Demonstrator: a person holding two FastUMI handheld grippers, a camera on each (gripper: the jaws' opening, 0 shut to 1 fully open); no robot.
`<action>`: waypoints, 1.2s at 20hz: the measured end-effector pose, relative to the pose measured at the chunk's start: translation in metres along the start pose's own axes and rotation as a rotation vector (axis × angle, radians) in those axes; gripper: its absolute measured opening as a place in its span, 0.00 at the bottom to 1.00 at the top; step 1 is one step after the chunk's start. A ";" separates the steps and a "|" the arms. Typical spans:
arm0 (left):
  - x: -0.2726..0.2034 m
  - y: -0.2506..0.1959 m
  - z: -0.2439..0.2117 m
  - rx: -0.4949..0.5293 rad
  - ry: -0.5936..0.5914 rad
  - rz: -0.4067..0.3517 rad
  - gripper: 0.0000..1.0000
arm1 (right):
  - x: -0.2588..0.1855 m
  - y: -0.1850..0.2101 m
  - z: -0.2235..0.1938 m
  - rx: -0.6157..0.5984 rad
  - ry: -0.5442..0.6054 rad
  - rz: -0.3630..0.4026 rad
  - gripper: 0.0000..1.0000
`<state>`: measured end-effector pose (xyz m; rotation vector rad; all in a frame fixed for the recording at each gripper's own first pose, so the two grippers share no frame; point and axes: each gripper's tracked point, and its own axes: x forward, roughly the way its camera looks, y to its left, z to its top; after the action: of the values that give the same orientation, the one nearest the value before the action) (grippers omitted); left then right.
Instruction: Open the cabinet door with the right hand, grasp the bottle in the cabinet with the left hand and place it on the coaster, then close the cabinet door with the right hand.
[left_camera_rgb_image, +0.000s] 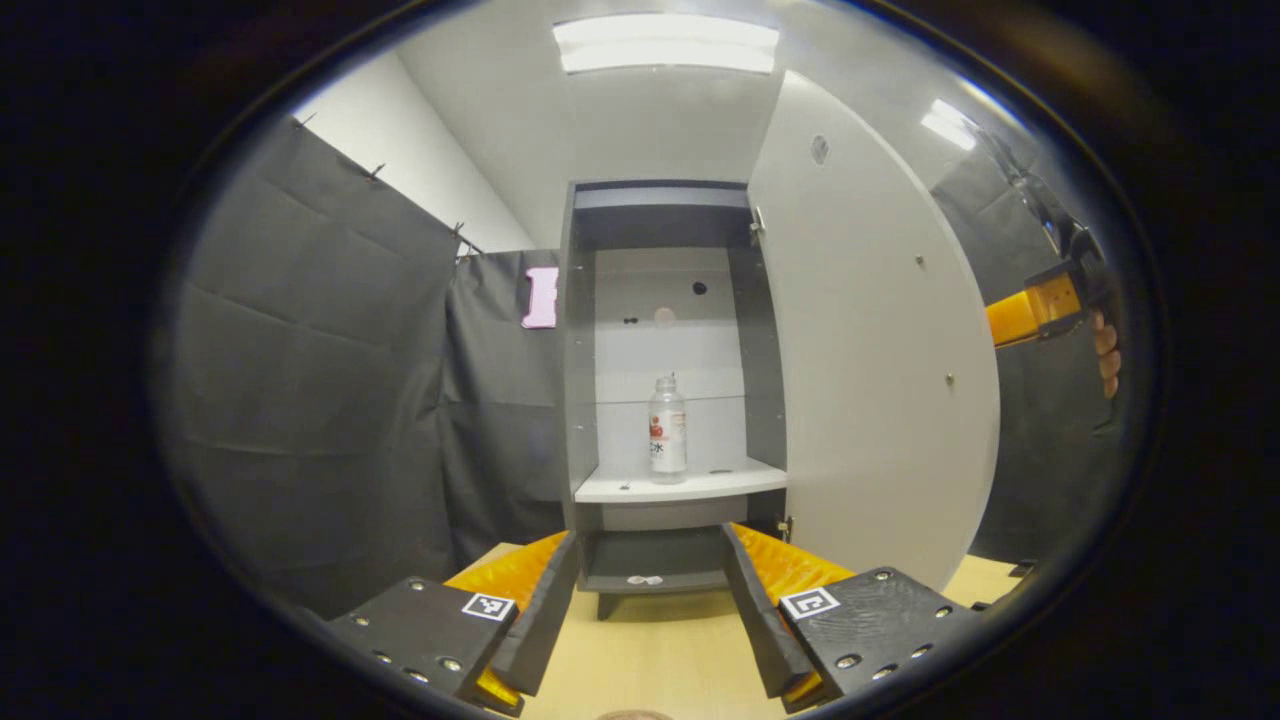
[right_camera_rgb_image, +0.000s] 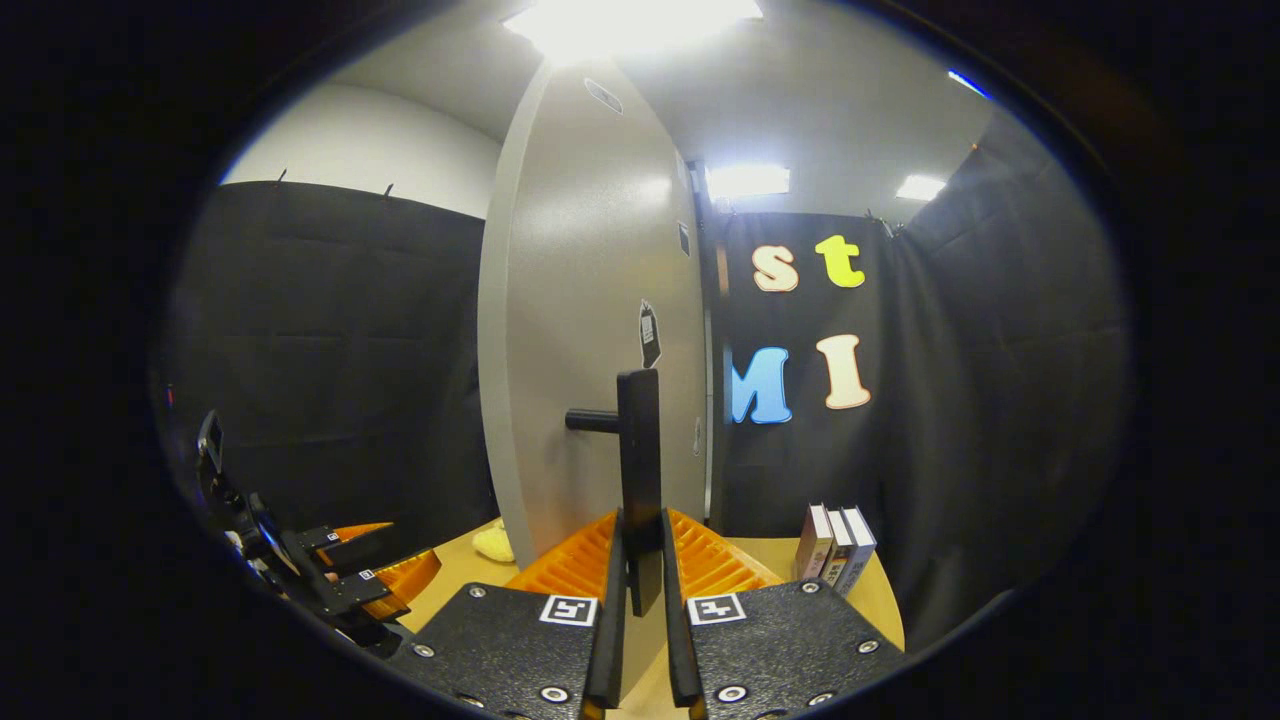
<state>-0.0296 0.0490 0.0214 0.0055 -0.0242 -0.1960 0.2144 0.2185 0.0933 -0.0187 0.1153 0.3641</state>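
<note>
Right hand-held gripper (right_camera_rgb_image: 640, 590) clamped on door handle (right_camera_rgb_image: 639, 470)

Left gripper (left_camera_rgb_image: 650, 600) gapes wide; right gripper (right_camera_rgb_image: 640, 590) seems clamped, fingers nearly together.

Black cloth (left_camera_rgb_image: 320, 380) hangs as the booth wall across the left of the left gripper view, with a white wall (left_camera_rgb_image: 400, 150) above it. Ceiling light panels (left_camera_rgb_image: 665, 45) glow at the top. A pale wooden tabletop (left_camera_rgb_image: 650, 650) spans the bottom; three books (right_camera_rgb_image: 835, 545) stand at lower right of the right gripper view.
</note>
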 end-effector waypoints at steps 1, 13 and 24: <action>-0.001 -0.003 0.000 0.003 0.000 0.001 0.81 | -0.001 -0.003 0.001 -0.002 -0.005 -0.013 0.19; 0.015 -0.022 0.018 0.007 -0.030 0.009 0.80 | -0.011 0.001 0.000 0.056 -0.048 0.114 0.17; 0.111 -0.018 0.050 0.031 -0.077 -0.094 0.81 | -0.030 -0.078 -0.013 0.016 -0.069 -0.267 0.95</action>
<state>0.0749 0.0092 0.0736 0.0295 -0.1042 -0.2901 0.2127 0.1341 0.0838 -0.0059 0.0460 0.0969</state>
